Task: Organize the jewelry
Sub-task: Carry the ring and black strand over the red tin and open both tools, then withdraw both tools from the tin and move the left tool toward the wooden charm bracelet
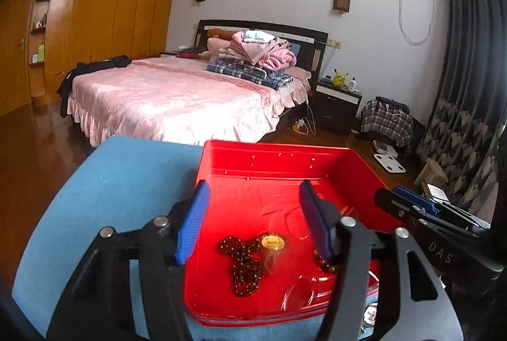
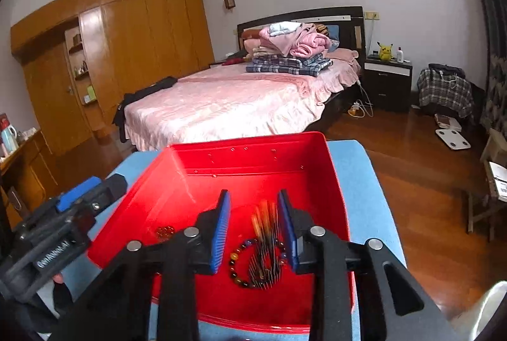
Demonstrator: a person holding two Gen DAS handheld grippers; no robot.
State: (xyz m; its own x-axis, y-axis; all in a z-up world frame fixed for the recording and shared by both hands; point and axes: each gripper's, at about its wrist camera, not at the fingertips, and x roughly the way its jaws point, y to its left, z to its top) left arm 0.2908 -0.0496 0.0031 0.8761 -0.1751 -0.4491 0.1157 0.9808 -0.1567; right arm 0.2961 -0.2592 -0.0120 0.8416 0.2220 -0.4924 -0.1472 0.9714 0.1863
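A red tray stands on a blue table. In it lie a dark red bead necklace, a small clear jar with a gold lid and a clear bangle. My left gripper is open above them, empty. In the right wrist view the tray holds a multicoloured bead bracelet with a bundle of dark striped pins over it, blurred. My right gripper is open above these, holding nothing. Small amber beads lie at the left.
The right gripper's body reaches in over the tray's right edge; the left gripper's body sits at the tray's left. Beyond the table are a pink bed, a wooden wardrobe, a nightstand and a wood floor.
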